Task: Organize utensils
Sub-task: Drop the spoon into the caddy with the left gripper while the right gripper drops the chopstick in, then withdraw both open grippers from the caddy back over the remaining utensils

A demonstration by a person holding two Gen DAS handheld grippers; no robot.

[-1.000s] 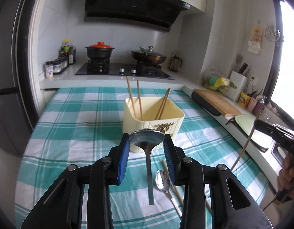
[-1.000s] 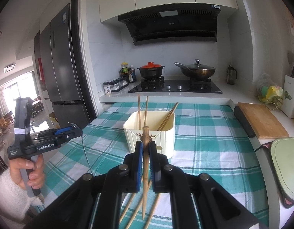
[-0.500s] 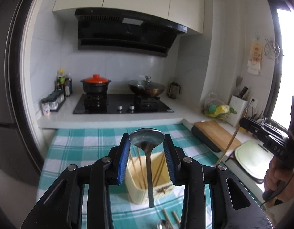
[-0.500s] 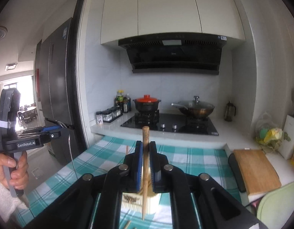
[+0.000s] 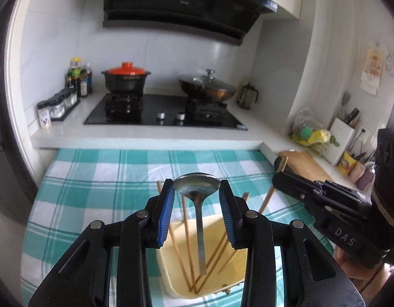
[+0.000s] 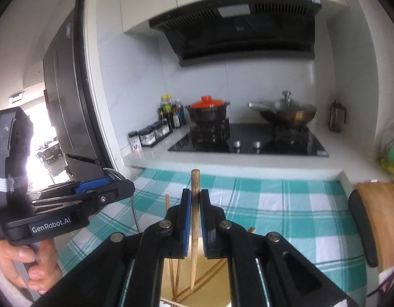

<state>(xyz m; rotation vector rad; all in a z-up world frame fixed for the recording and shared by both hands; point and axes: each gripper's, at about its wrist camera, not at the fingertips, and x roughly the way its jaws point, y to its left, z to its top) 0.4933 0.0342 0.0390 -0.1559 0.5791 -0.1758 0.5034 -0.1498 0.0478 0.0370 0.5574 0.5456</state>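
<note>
Over checked cloth [image 5: 99, 176], left gripper [image 5: 196, 192] grips spoon [image 5: 197, 186].

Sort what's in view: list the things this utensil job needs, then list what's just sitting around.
Job: spoon in left gripper; chopstick in right gripper; yellow holder with chopsticks.

Bystanders: red-lidded pot, wok, cutting board, spice jars.

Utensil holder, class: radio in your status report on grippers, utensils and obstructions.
Left gripper shut on spoon, right gripper shut on chopstick. Both over yellow holder. Nothing in the way.
</note>
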